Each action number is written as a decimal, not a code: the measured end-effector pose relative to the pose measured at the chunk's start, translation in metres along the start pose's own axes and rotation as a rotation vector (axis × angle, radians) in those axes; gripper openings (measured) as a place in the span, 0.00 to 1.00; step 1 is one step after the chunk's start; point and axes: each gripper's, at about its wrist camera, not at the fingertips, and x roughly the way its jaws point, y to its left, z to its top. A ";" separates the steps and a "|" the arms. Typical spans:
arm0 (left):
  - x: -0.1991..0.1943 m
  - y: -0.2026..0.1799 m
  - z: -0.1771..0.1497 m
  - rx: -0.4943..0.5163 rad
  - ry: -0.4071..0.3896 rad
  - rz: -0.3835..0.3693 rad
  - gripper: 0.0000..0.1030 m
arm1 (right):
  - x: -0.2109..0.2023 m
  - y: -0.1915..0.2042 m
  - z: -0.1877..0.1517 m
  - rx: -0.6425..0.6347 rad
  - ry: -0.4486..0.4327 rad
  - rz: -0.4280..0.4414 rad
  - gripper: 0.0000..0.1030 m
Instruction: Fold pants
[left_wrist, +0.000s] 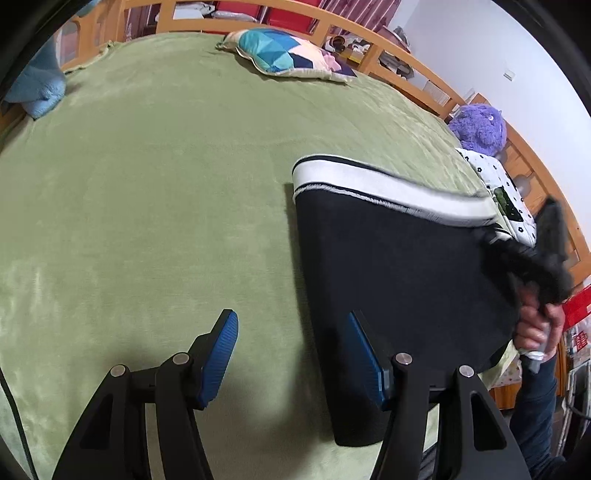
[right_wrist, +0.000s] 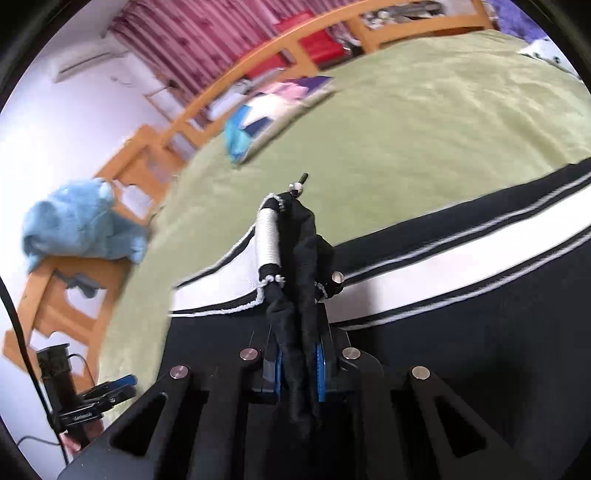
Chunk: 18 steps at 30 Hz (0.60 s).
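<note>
The pants (left_wrist: 388, 266) are black with a white striped waistband (left_wrist: 388, 188) and lie on the green bedspread (left_wrist: 147, 184), to the right in the left wrist view. My left gripper (left_wrist: 291, 354) is open and empty, low over the bed; its right finger sits over the pants' left edge. My right gripper (right_wrist: 295, 373) is shut on a bunched part of the pants (right_wrist: 299, 258) at the waistband and holds it up. It shows blurred at the right of the left wrist view (left_wrist: 546, 251).
A patterned cushion (left_wrist: 291, 55) lies at the far side of the bed. A blue plush toy (left_wrist: 37, 88) sits at the left edge and a purple one (left_wrist: 480, 125) at the right. A wooden bed frame (left_wrist: 424, 85) rims the bed.
</note>
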 end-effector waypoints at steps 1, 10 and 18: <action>0.001 -0.001 0.001 0.006 0.003 -0.004 0.57 | 0.014 -0.004 -0.003 -0.022 0.056 -0.069 0.16; 0.030 -0.028 0.014 0.054 0.030 0.020 0.57 | -0.029 -0.028 -0.049 -0.007 -0.051 -0.042 0.63; 0.066 -0.029 0.013 -0.008 0.063 0.024 0.57 | -0.014 0.006 -0.096 -0.251 0.039 -0.195 0.37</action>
